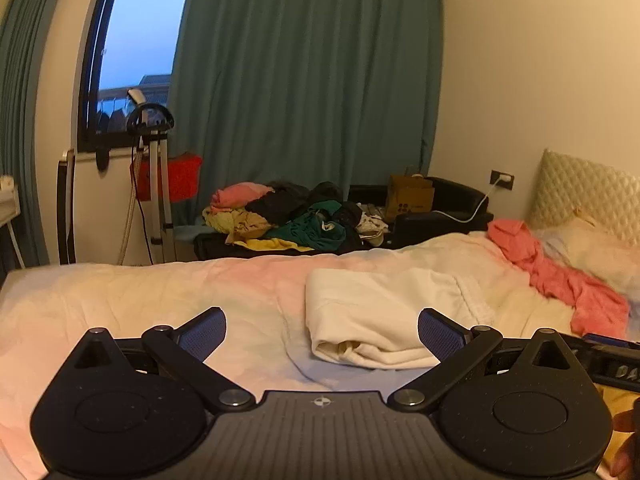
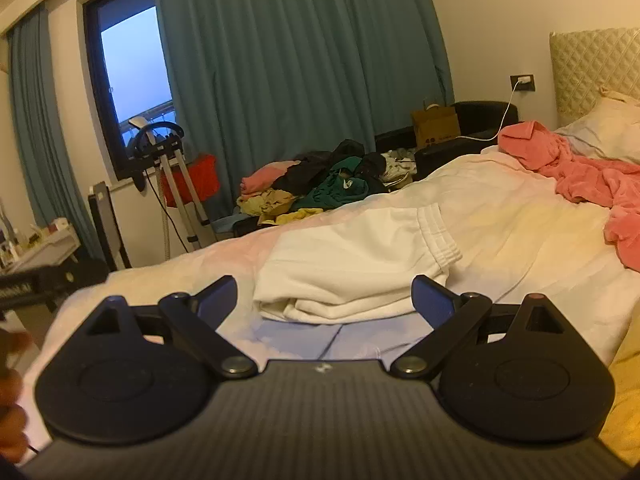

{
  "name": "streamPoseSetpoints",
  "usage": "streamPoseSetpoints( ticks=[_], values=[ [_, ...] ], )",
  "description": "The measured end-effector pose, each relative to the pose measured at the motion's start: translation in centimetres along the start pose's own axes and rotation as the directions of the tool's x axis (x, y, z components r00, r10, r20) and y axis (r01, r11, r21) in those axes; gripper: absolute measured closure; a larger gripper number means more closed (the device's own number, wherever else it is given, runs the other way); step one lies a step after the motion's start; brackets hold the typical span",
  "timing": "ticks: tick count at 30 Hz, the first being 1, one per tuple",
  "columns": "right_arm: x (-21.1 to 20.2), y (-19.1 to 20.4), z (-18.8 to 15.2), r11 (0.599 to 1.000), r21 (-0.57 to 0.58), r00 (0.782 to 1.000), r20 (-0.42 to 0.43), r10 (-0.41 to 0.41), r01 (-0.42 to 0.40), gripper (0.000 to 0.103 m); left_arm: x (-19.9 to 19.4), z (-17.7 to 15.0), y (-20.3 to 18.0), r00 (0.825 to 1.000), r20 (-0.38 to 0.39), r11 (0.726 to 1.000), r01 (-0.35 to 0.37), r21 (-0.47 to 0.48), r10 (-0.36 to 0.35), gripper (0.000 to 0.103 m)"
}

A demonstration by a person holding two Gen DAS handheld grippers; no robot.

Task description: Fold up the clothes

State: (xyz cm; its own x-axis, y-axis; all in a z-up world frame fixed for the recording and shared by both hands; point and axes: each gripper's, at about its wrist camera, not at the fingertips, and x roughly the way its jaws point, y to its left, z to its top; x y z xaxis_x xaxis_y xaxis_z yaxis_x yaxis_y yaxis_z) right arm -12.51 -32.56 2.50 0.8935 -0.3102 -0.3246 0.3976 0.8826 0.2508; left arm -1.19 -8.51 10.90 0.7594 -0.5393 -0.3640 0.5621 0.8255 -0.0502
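1. Left wrist view: the left gripper (image 1: 322,330) stands spread as wide as it goes, with nothing between its pads and nothing held. It hangs above the bed (image 1: 120,304), short of the white garment (image 1: 384,312).
2. The white garment lies folded on the bed just ahead and a little to the right of the gripper. It looks like soft, thick knit cloth, light and limp, likely to sag and unfold if lifted by one layer. The stacked near edge seems the best hold, pinching all layers together.
3. A pink garment (image 1: 560,276) lies crumpled near the pillow (image 1: 596,248), well apart from the white one. It is loose and floppy, so a hem or corner would be the place to pinch.
4. Beyond the bed, a heap of clothes (image 1: 296,216) rests on a dark low surface; whether that is a case or a bench I cannot tell. A brown paper bag (image 1: 408,198) stands beside the heap, its contents hidden.
5. Right wrist view: the right gripper (image 2: 324,296) is also fully spread and empty, with the white garment (image 2: 360,264) just ahead between its fingers' lines, untouched.
6. The pink garment (image 2: 580,176) sprawls to the right by the pillow (image 2: 604,128). The paper bag (image 2: 436,126) is open-topped, contents unseen.
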Motion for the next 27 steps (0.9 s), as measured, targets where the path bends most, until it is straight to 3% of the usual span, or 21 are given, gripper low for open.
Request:
streamPoseSetpoints(
  ticks=[7, 18, 27],
  values=[
    [1.2, 1.6, -1.8, 0.999, -0.053, 1.000, -0.017, -0.012, 0.011, 0.008, 0.2, -1.6, 0.5, 1.000, -0.005, 1.000, -0.009, 0.014, 0.009, 0.000],
    [2.5, 0.8, -2.8, 0.999, -0.003, 0.999, -0.042, -0.034, 0.034, 0.008, 1.9, -3.2, 1.5, 0.997, -0.071, 1.000, -0.017, -0.021, 0.016, 0.000],
    [2.3, 1.0, -2.9, 0.999, -0.011, 0.998, -0.048, -0.050, 0.049, 0.008, 1.8, -3.2, 1.0, 0.997, -0.074, 0.999, -0.034, -0.007, 0.033, 0.000]
  ],
)
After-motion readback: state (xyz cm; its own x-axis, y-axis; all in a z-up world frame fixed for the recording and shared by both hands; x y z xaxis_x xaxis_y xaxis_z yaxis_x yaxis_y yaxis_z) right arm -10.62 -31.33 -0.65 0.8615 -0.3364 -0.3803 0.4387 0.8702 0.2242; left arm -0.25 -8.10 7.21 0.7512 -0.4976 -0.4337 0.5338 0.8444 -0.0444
